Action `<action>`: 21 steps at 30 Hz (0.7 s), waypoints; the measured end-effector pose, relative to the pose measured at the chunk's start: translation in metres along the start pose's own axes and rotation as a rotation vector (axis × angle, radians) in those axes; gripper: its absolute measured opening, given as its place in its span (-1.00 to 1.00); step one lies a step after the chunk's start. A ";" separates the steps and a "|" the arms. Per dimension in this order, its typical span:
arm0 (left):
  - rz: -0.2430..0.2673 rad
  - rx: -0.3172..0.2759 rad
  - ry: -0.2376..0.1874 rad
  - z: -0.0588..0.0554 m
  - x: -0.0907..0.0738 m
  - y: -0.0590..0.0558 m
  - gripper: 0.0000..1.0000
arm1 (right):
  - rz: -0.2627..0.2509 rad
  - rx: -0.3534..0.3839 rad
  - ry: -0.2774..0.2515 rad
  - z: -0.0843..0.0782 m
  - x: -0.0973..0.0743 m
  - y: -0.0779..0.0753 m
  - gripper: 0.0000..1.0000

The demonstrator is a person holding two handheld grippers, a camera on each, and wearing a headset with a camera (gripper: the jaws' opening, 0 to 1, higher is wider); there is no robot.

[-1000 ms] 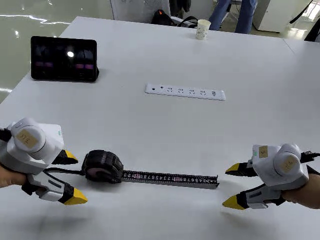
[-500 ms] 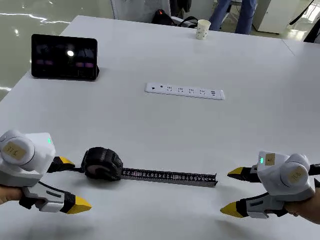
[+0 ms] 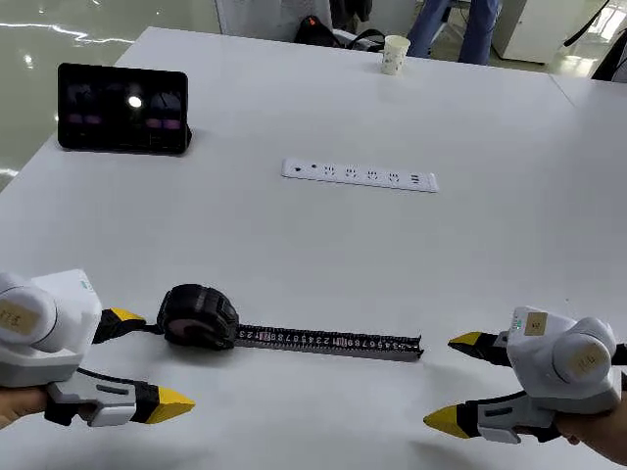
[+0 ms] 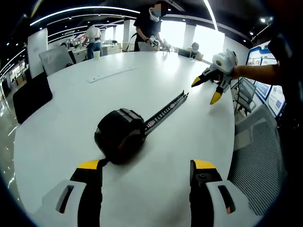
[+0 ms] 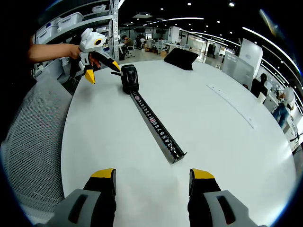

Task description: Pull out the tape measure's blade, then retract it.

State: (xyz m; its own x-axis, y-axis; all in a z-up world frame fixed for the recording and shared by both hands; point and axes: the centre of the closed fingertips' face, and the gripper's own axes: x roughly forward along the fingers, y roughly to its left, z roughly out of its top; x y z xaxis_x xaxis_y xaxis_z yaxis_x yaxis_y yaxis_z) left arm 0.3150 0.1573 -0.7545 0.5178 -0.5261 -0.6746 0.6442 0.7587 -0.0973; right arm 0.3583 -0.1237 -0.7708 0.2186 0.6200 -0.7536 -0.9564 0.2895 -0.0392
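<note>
Jaws of the left gripper (image 3: pixel 152 358) stand spread and empty. The tape measure (image 3: pixel 199 316) lies just ahead of them, nearer the far jaw; whether its short black strap touches that jaw is hard to tell. Its round, ribbed black case sits on the white table (image 3: pixel 323 245). The stiff dark blade (image 3: pixel 328 342), printed with pale numbers, lies drawn out, its hooked end just short of the right gripper (image 3: pixel 449 381), likewise spread and empty. Beyond lie a power strip (image 3: pixel 360 176), tablet (image 3: pixel 122 95) and cup (image 3: pixel 395 55).
</note>
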 end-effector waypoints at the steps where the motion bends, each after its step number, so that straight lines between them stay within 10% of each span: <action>1: 0.004 0.000 -0.002 -0.001 0.000 -0.001 0.45 | -0.003 0.003 -0.002 0.000 0.000 0.001 0.24; 21: 0.104 -0.036 -0.084 0.007 -0.001 -0.016 0.65 | -0.068 0.117 -0.090 0.001 0.004 0.013 0.47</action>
State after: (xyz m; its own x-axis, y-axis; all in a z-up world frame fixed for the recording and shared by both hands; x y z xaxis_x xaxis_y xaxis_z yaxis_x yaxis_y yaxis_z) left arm 0.3080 0.1430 -0.7468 0.6268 -0.4735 -0.6188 0.5651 0.8230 -0.0572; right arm 0.3465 -0.1167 -0.7736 0.3037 0.6571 -0.6899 -0.9108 0.4127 -0.0079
